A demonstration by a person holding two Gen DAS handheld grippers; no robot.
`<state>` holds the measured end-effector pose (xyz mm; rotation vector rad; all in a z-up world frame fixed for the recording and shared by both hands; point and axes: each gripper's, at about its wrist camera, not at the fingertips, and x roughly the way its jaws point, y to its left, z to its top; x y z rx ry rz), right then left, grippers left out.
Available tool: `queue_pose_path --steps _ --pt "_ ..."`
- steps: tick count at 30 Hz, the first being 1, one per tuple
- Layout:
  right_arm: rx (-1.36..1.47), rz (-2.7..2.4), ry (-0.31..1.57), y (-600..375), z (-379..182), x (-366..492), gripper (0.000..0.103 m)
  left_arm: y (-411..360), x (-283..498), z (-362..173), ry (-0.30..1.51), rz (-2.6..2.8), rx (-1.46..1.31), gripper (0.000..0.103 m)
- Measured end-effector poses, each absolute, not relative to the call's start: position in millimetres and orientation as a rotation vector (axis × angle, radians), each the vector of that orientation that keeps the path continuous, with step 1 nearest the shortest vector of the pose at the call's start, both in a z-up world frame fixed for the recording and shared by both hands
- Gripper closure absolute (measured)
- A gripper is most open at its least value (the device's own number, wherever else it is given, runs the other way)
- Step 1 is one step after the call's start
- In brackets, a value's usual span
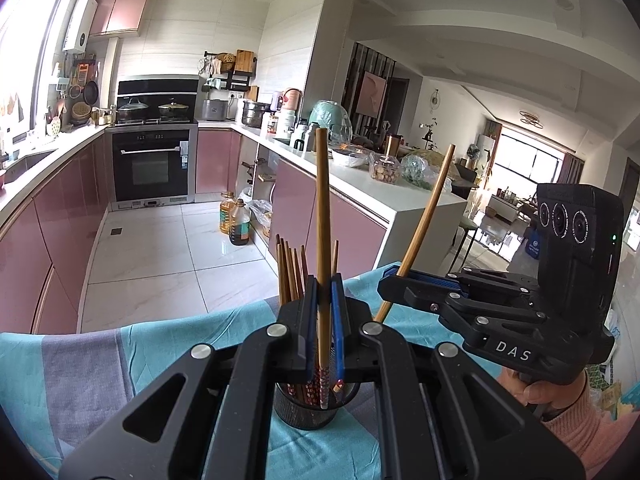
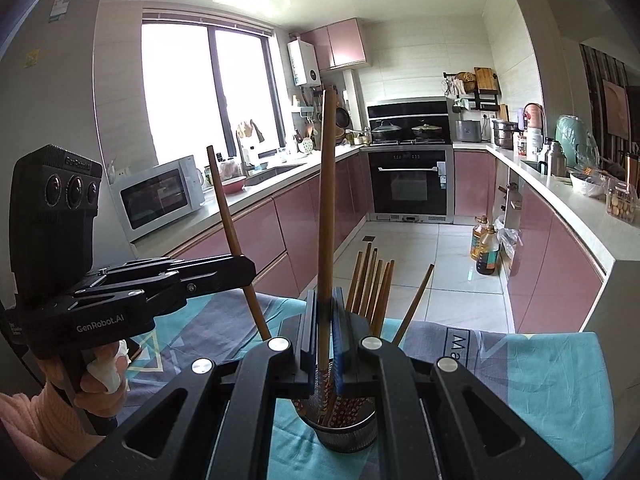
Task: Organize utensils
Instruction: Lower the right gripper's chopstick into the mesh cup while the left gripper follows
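A black mesh utensil cup point(image 1: 306, 410) stands on a teal and grey cloth and holds several brown chopsticks point(image 1: 290, 272); it also shows in the right wrist view point(image 2: 344, 428). My left gripper point(image 1: 324, 292) is shut on one upright chopstick point(image 1: 322, 208) whose patterned end reaches into the cup. My right gripper point(image 2: 324, 308) is shut on another upright chopstick point(image 2: 327, 184) over the cup. In the left wrist view the right gripper point(image 1: 394, 282) holds its chopstick point(image 1: 432, 204) tilted. In the right wrist view the left gripper point(image 2: 246, 270) holds its chopstick point(image 2: 230, 224) tilted.
The teal and grey cloth point(image 1: 100, 364) covers the table in front of me. Beyond it lie a tiled kitchen floor point(image 1: 160, 256), pink cabinets point(image 2: 288, 232), an oven point(image 2: 408, 184) and oil bottles point(image 1: 236, 220). A cluttered white counter point(image 1: 384, 192) runs along the right.
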<state>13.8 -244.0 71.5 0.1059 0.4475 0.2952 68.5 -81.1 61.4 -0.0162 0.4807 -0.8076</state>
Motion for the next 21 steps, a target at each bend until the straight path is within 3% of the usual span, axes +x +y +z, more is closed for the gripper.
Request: queue_pose_path --steps 21 --pt "0.13 0.274 0.492 -246 62 30 0.097 -89 75 69 0.496 -0.788 0.003 0.096"
